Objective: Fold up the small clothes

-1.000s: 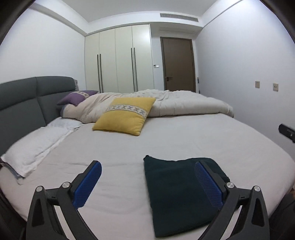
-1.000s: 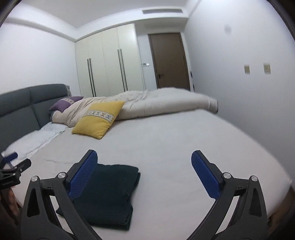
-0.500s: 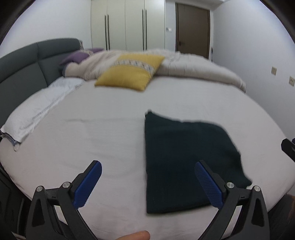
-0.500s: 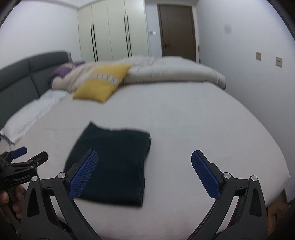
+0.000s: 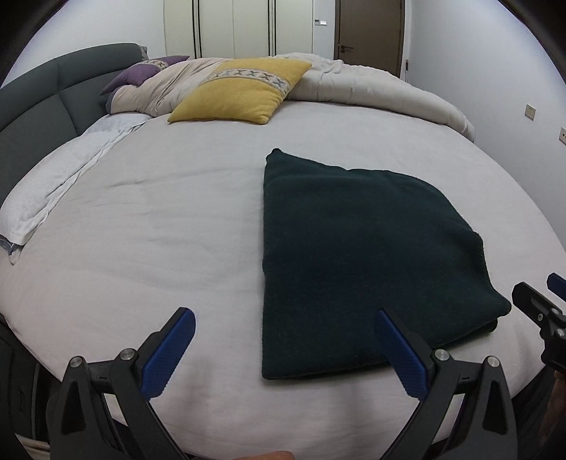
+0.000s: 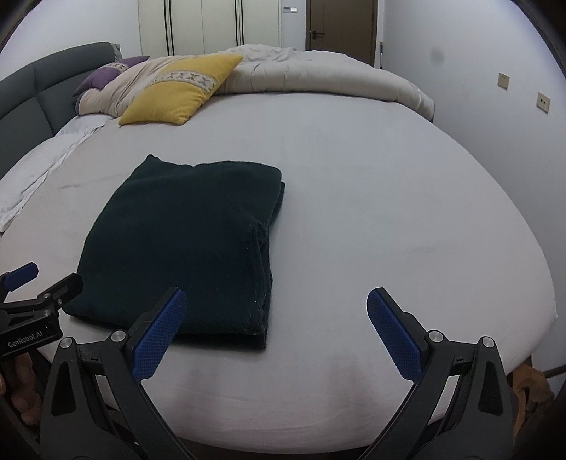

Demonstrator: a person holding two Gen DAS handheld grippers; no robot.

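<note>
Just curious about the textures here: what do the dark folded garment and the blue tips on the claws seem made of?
Dark folded garment: looks like thick, matte knit or fleece, with a fuzzy surface. Blue tips: probably rubber or plastic, judging by the cross-hatched grip pattern.

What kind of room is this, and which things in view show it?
Most likely a home bedroom: a large bed with a grey padded headboard, a yellow cushion and rumpled duvet on it, and tall wardrobe doors behind.
</note>
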